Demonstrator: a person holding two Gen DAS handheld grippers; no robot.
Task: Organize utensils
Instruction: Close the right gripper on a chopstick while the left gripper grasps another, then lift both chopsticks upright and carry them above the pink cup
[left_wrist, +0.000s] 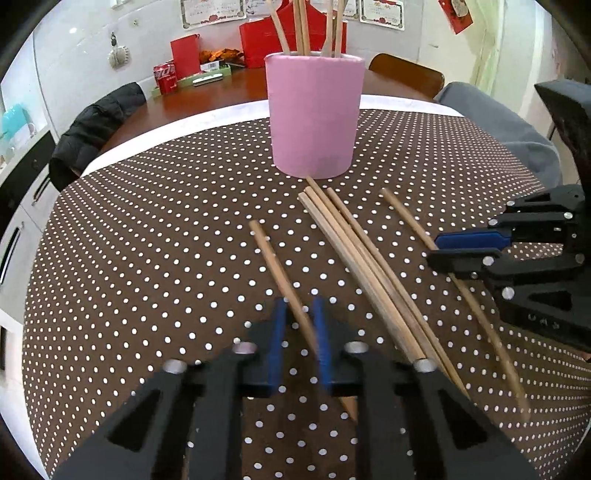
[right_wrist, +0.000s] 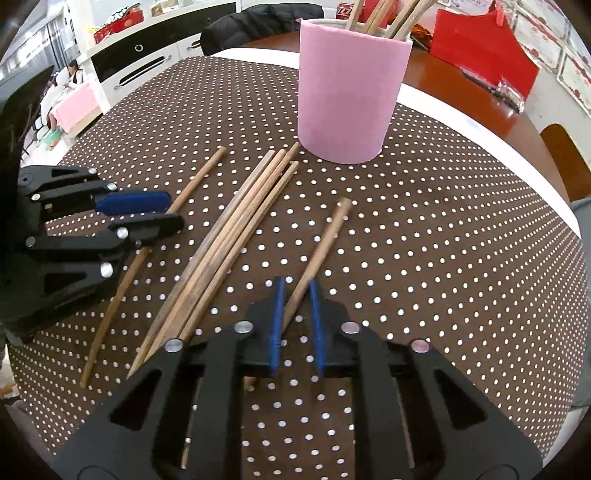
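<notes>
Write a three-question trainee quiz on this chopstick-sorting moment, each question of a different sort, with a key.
1. True or false: the left gripper has closed on a single chopstick lying apart from the bundle.
2. How many loose chopsticks lie together in the bundle in the middle of the polka-dot cloth? A) two B) four C) seven
3. Fill in: the chopsticks already sorted stand upright in the ____ cup.

Key: 1 true; 2 B; 3 pink. The right gripper likewise grips its own single chopstick, on the other side of the bundle.
</notes>
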